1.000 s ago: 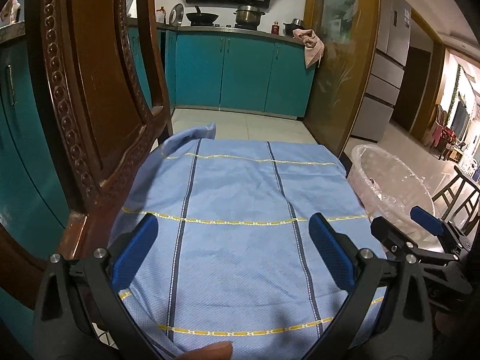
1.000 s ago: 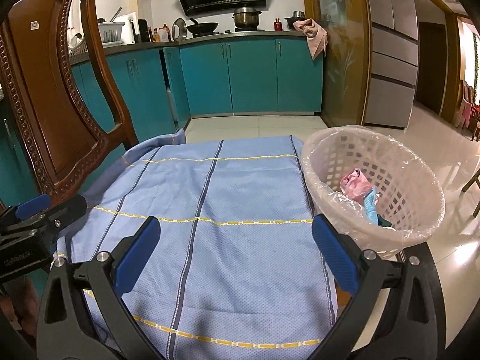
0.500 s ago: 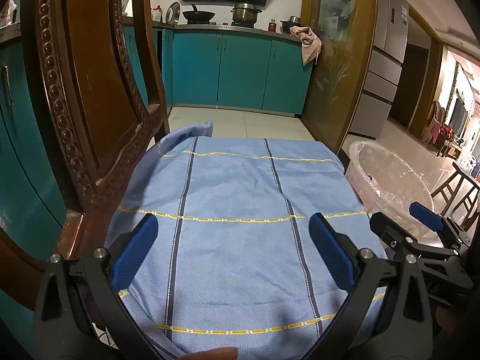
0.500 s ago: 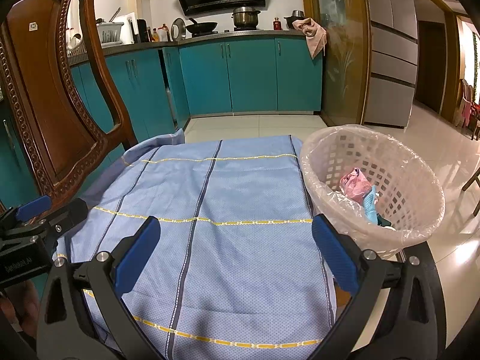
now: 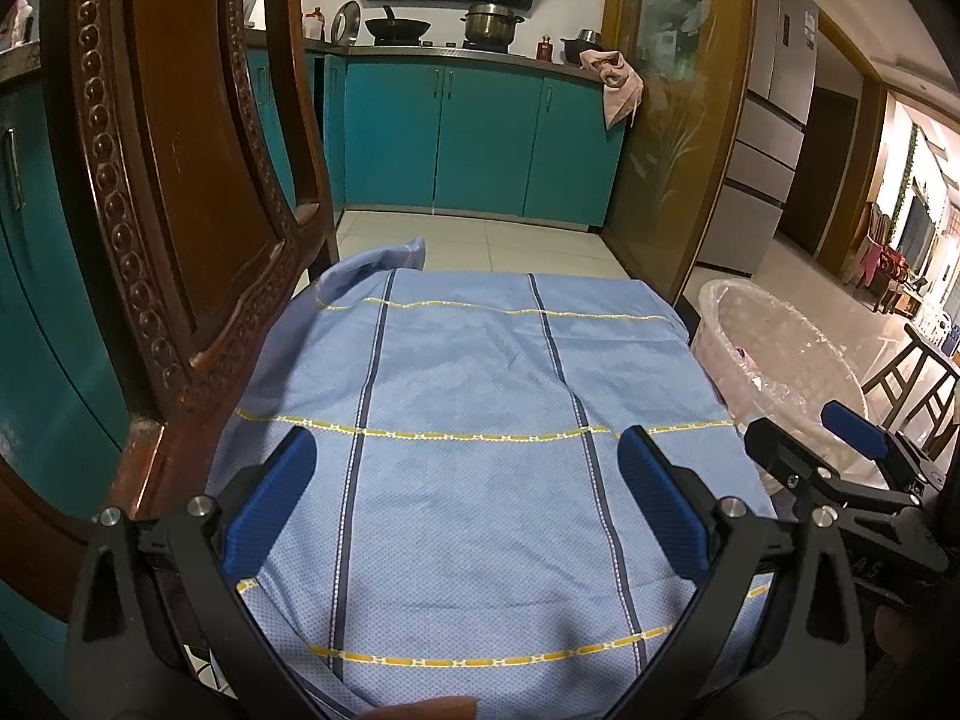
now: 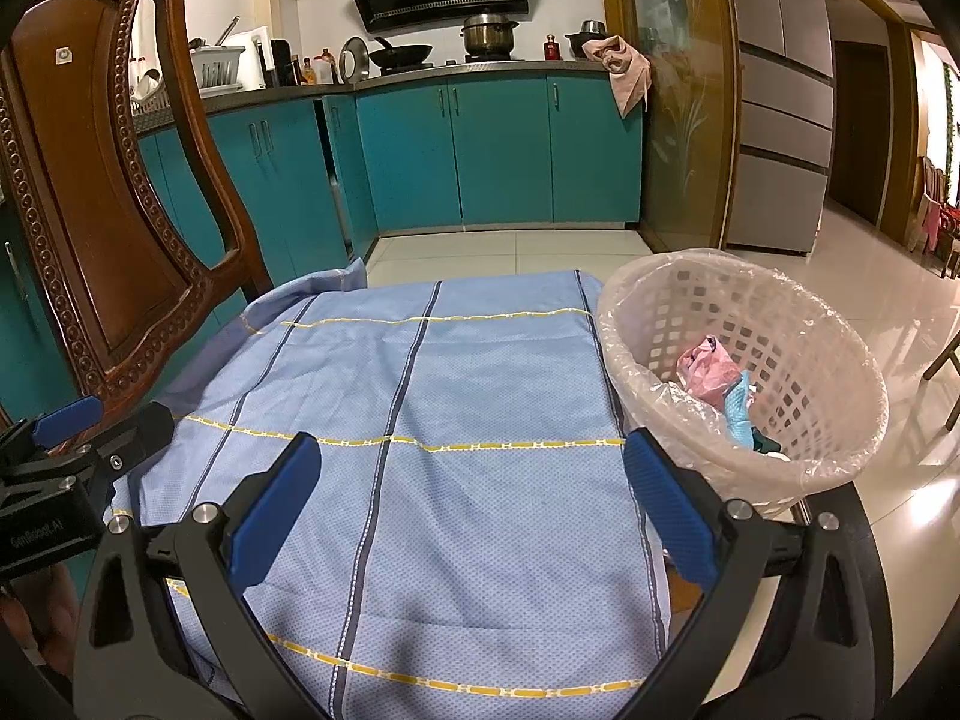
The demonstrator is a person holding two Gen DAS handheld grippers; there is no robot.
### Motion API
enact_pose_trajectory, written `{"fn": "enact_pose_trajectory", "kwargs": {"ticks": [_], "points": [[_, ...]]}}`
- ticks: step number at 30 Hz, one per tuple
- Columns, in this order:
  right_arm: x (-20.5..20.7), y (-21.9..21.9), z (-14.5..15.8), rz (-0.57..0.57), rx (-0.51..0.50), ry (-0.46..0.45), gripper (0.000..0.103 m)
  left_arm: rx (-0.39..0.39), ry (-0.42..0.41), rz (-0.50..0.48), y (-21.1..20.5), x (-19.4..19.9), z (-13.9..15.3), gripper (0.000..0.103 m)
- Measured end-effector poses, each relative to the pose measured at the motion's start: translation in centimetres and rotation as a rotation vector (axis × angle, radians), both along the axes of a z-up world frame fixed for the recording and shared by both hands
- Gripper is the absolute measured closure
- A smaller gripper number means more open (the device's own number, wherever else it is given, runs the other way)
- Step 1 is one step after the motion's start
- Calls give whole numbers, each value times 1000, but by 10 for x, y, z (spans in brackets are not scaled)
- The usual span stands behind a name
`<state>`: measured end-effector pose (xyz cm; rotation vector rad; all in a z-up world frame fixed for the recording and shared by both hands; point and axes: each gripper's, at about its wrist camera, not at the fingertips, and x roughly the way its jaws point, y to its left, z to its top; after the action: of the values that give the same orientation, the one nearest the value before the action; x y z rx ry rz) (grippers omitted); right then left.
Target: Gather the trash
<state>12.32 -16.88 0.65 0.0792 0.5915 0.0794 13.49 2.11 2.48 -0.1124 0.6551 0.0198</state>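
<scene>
A white plastic basket [image 6: 780,456] lined with a clear bag stands at the right edge of the blue cloth [image 6: 420,420]. Inside it lie a pink wrapper [image 6: 705,369] and a light blue scrap [image 6: 741,414]. The basket also shows in the left wrist view [image 5: 774,354]. My left gripper [image 5: 465,468] is open and empty above the cloth's near left part. My right gripper [image 6: 471,468] is open and empty above the cloth, just left of the basket. No loose trash shows on the cloth.
A carved wooden chair back [image 6: 102,228] rises at the left, close to the left gripper. Teal kitchen cabinets [image 6: 498,150] stand across a tiled floor [image 6: 510,252]. A stool [image 5: 912,378] is at the far right.
Both grippers have drifted slightly back and up over the cloth. Both stay open and empty. The basket and its contents have not moved.
</scene>
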Motion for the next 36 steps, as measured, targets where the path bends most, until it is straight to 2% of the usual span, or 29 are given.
{"fn": "enact_pose_trajectory", "kwargs": {"ticks": [36], "points": [[0, 0, 0, 1, 3, 0, 4, 10, 5, 0, -1, 2, -2, 3]]}}
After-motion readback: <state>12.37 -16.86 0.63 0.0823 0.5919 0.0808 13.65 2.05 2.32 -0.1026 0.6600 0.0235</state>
